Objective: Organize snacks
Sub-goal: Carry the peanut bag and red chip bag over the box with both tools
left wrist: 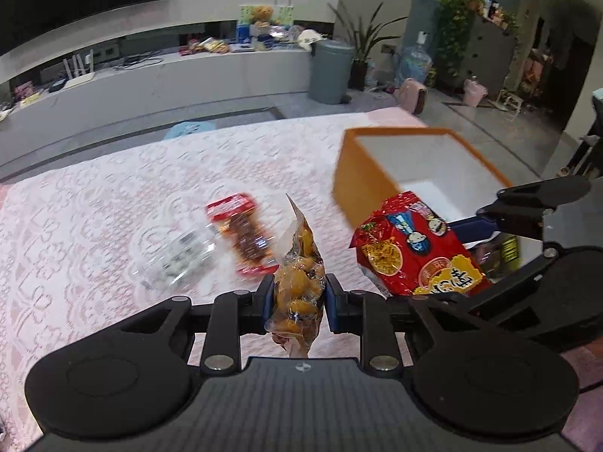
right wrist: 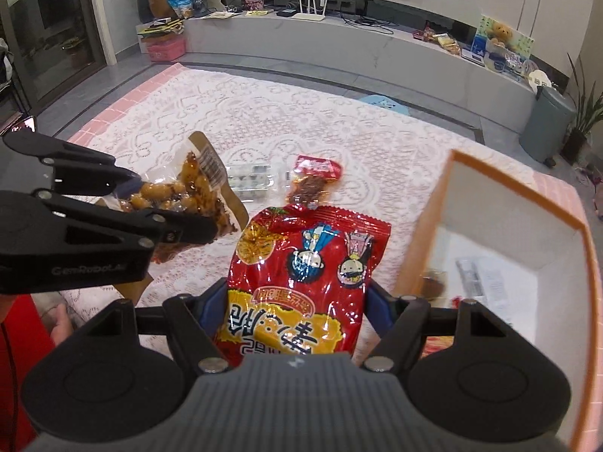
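Observation:
My left gripper [left wrist: 297, 297] is shut on a clear pouch of yellow-brown snacks [left wrist: 299, 282], held above the table; the pouch also shows in the right wrist view [right wrist: 196, 192]. My right gripper [right wrist: 297, 297] is shut on a red snack bag with cartoon figures [right wrist: 305, 271], also seen in the left wrist view [left wrist: 414, 256], just left of the orange box [right wrist: 426, 233]. The box [left wrist: 361, 177] has a white inside with a few packets in it. A red-topped meat snack packet [left wrist: 241, 233] and a clear plastic tray pack [left wrist: 177, 260] lie on the table.
A pink lace tablecloth [left wrist: 113, 196] covers the table. Beyond its far edge are a low TV bench with clutter [left wrist: 188, 64], a grey bin [left wrist: 329, 71] and plants. A hand in a red sleeve [right wrist: 60, 320] shows at lower left of the right wrist view.

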The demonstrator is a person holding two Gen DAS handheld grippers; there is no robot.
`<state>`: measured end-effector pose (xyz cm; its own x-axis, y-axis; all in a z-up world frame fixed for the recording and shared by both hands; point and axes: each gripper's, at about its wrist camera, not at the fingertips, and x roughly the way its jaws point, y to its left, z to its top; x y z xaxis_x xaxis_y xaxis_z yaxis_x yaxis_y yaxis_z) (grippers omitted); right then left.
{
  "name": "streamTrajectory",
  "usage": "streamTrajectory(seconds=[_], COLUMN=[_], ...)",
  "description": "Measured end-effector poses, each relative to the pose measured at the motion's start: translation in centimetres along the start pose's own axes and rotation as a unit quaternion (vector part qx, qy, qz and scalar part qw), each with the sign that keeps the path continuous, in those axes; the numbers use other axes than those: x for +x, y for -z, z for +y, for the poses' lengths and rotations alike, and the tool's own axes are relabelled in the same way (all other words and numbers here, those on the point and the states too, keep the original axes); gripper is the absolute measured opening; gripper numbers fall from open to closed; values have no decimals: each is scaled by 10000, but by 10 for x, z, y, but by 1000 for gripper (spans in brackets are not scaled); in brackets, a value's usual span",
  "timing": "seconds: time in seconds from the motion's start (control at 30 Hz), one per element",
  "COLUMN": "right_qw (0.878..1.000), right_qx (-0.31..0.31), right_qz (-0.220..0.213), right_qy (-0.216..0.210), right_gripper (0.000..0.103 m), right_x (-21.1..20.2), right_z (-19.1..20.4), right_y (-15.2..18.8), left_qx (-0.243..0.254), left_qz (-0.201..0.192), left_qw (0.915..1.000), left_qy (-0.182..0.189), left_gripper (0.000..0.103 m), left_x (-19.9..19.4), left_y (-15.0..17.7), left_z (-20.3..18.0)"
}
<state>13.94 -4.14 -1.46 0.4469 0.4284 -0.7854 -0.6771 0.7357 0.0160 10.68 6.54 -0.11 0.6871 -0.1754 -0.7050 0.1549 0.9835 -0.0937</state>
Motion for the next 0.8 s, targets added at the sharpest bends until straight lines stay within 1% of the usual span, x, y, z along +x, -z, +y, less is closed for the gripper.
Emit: streamTrajectory(seconds=[0.13, 0.27, 0.37, 0.5, 0.63, 0.8], right_qw=[9999, 9993, 9980, 9966, 9943, 9916], right_qx=[74, -113, -262, -349, -494, -520], right_qz=[67, 162, 292, 446, 530, 718], right_qy=[72, 328, 493, 598, 781, 941], right_gripper=[72, 72, 72, 72, 72, 72], right_x=[-15, -25, -26, -25, -23, -13], right_z=[-26, -46, -61, -83, -101, -117], right_y=[-2, -1, 0, 4, 8, 14], left_qx=[60, 300, 433, 543, 606, 723], left_qz=[-21, -3, 59, 141, 226, 333], left_qw=[9997, 9988, 9975, 9954, 9931, 9909], left_qy=[255, 387, 550, 773, 982, 1083], left_gripper=[29, 29, 29, 29, 29, 29], left_x=[2, 11, 22, 41, 59, 76], left_y=[-16, -34, -47, -63, -71, -69], left_z=[-17, -40, -56, -75, -89, -100])
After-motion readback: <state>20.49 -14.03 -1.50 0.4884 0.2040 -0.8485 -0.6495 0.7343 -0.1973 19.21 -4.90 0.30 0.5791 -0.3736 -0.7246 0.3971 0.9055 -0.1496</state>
